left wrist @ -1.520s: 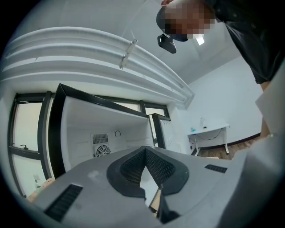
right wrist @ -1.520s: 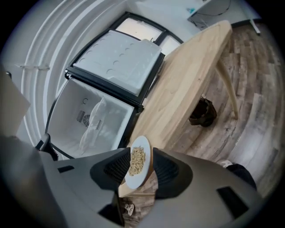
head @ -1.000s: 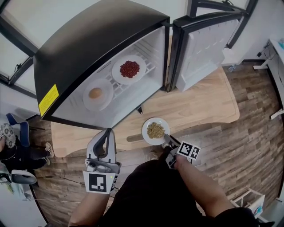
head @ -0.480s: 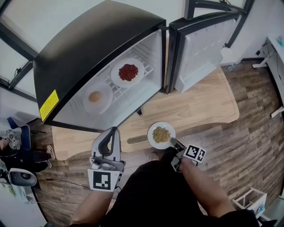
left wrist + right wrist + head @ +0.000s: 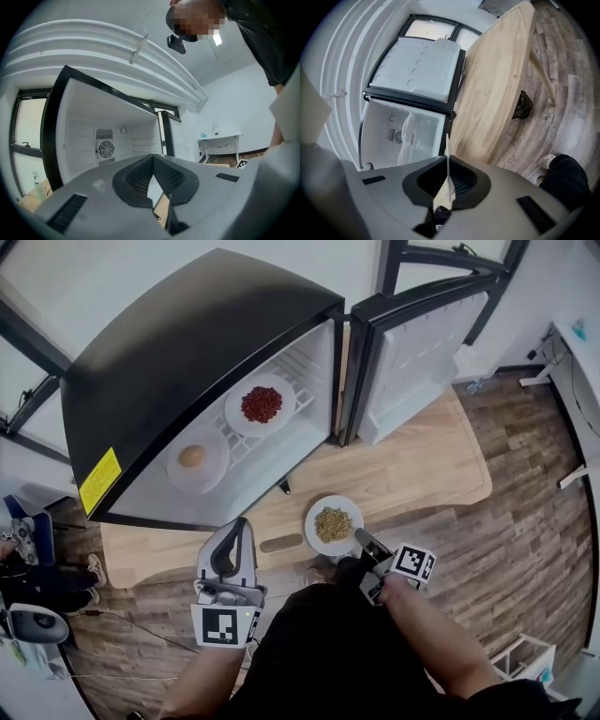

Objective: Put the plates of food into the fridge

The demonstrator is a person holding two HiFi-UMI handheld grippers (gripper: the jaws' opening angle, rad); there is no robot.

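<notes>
A white plate of yellow-green grains (image 5: 333, 524) rests on the wooden table (image 5: 422, 465), near its front edge. My right gripper (image 5: 359, 539) holds its near rim. In the right gripper view the rim (image 5: 444, 190) runs edge-on between the closing jaws of the right gripper (image 5: 447, 157), and the pads press on it. The open fridge (image 5: 281, 456) holds a plate of red food (image 5: 261, 404) and a plate with a round brown item (image 5: 192, 457) on its wire shelf. My left gripper (image 5: 238, 529) hovers at the table's front edge. In its own view the left gripper (image 5: 153, 159) is shut on nothing.
The fridge door (image 5: 412, 352) stands open to the right of the cabinet. Beside the two plates, shelf space shows at the fridge's front. The wood floor (image 5: 525, 512) lies to the right, with a white desk (image 5: 577, 343) at far right. A dark chair base (image 5: 522, 105) stands under the table.
The right gripper's jaws have come together on the near rim of the grain plate. The left gripper has stayed at the table's front edge.
</notes>
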